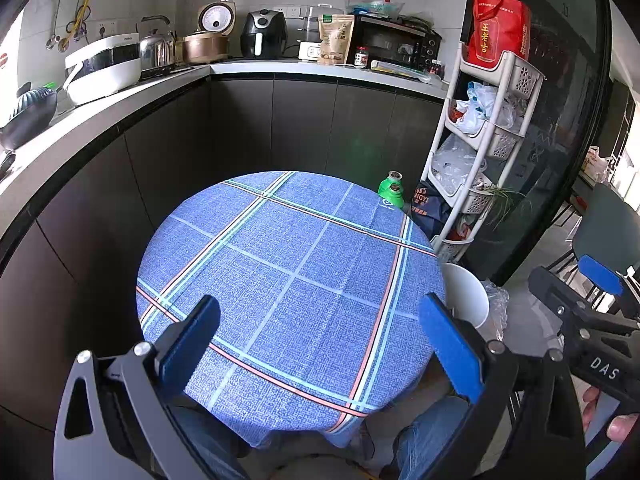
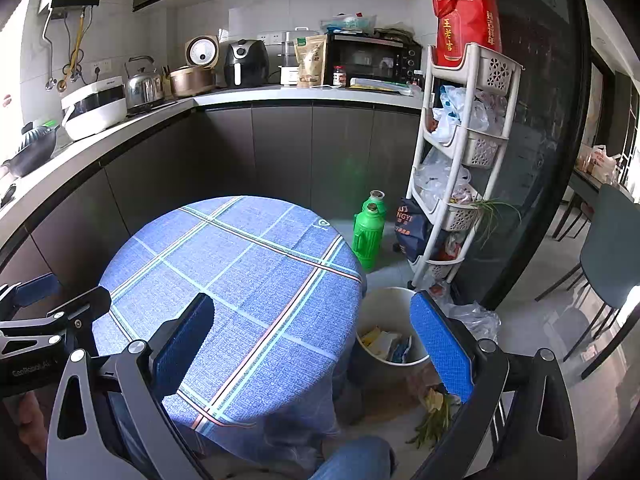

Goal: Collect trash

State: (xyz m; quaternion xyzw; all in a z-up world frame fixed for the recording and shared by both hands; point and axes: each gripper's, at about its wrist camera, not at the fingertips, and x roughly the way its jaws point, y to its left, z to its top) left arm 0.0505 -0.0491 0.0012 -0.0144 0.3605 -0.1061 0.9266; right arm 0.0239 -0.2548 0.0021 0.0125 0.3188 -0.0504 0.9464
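Note:
A round table [image 1: 292, 280] [image 2: 240, 280] wears a blue plaid cloth, and nothing lies on its top. My left gripper [image 1: 320, 344] hovers open over its near edge with nothing between the blue pads. My right gripper [image 2: 316, 340] is open too, held over the table's right edge. A white bin [image 2: 390, 320] [image 1: 468, 300] stands on the floor right of the table and holds crumpled wrappers and paper [image 2: 386, 344]. Green vegetable scraps [image 2: 434, 420] lie on the floor beside the bin. The right gripper's body [image 1: 592, 320] shows at the right of the left wrist view.
Two green thermos flasks [image 2: 370, 232] stand on the floor beyond the table. A white tiered rack [image 2: 460, 152] with plastic bags stands at the right, a clear bag [image 2: 476, 318] at its foot. Dark cabinets and a counter with appliances [image 2: 248, 64] wrap the back and left. A person's jeans-clad knees [image 1: 432, 432] sit under the table.

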